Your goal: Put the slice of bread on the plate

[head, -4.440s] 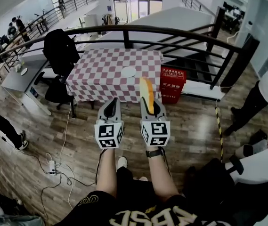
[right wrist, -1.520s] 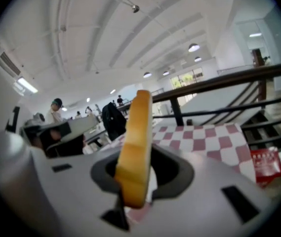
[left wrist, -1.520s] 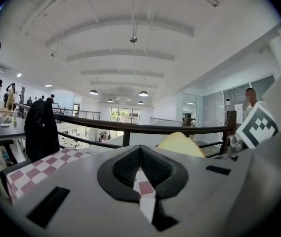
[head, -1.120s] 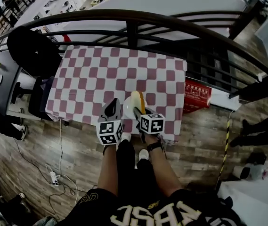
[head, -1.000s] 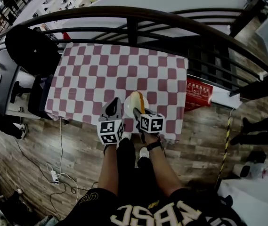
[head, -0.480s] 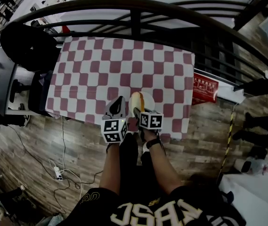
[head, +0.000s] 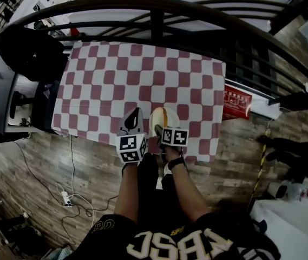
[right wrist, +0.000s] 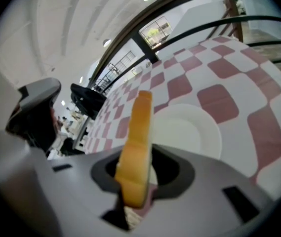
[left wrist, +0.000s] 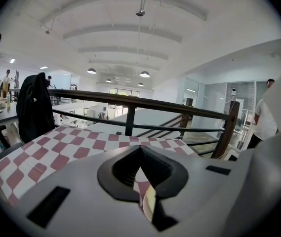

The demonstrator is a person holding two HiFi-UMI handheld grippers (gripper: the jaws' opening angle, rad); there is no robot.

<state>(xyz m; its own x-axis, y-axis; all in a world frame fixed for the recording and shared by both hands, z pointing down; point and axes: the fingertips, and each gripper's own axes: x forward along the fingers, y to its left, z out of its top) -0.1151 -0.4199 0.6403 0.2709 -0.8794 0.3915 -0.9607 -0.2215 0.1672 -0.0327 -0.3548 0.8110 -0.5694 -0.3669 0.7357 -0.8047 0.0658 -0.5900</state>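
A white plate (head: 152, 121) lies near the front edge of the red-and-white checked table (head: 143, 69). My right gripper (head: 163, 125) is shut on the slice of bread (head: 165, 114), holding it on edge just above the plate. In the right gripper view the slice (right wrist: 136, 142) stands upright between the jaws, its golden crust toward the camera, with the plate (right wrist: 194, 132) right behind it. My left gripper (head: 135, 115) hovers beside the plate on its left, jaws together and holding nothing. In the left gripper view the left gripper (left wrist: 145, 201) faces across the table.
A dark railing (head: 154, 7) runs along the table's far side. A black chair with a jacket (head: 29, 53) stands at the left, a red box (head: 236, 103) at the right end. Cables (head: 70, 194) lie on the wooden floor, and a person's legs (head: 294, 148) are at the right.
My right gripper has sunk toward the plate and rolled with the bread in it. The left gripper has drifted slightly forward and down. The table now sits lower and closer in view.
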